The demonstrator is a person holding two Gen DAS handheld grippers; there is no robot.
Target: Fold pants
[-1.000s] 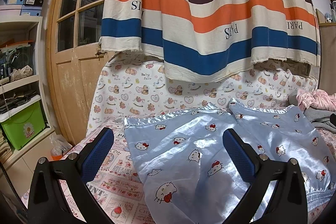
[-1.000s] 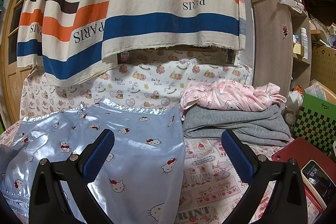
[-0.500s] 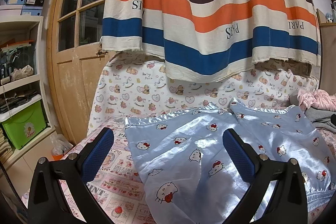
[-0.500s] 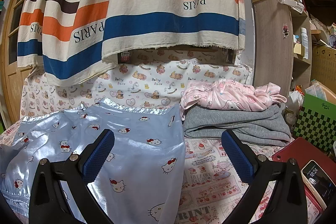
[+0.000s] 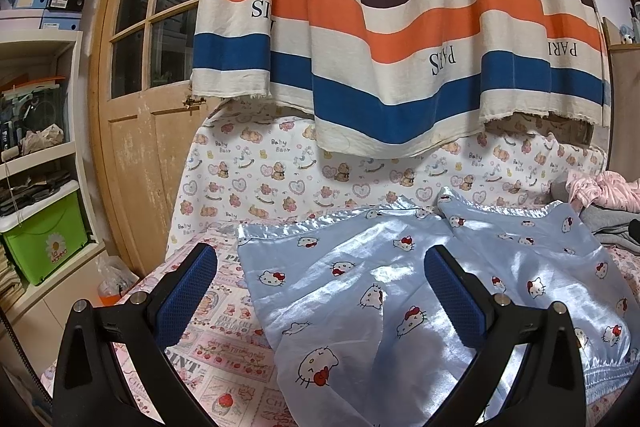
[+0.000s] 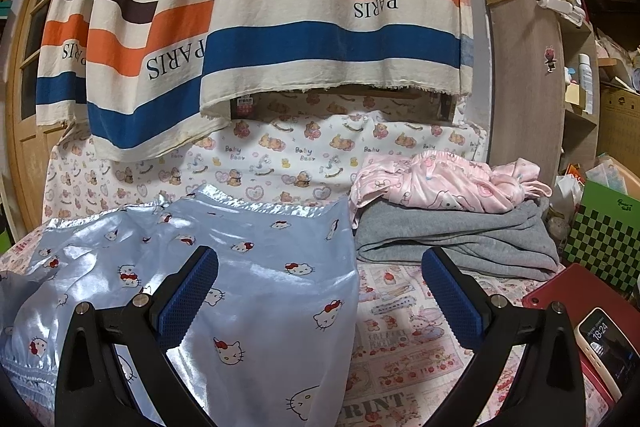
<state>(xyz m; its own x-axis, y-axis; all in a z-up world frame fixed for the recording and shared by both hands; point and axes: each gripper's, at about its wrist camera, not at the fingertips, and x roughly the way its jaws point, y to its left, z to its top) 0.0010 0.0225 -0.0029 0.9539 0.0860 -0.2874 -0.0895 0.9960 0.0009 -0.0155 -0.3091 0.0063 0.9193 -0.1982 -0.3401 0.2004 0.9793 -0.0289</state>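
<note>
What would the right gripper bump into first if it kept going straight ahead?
Probably the folded grey garment with the pink pajamas on top. The open right gripper points between it and the blue pants; depth is unclear.

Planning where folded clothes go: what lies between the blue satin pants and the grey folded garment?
In the right wrist view, only a narrow strip of the printed bed sheet separates the blue satin pants from the grey folded garment; farther back they nearly touch.
</note>
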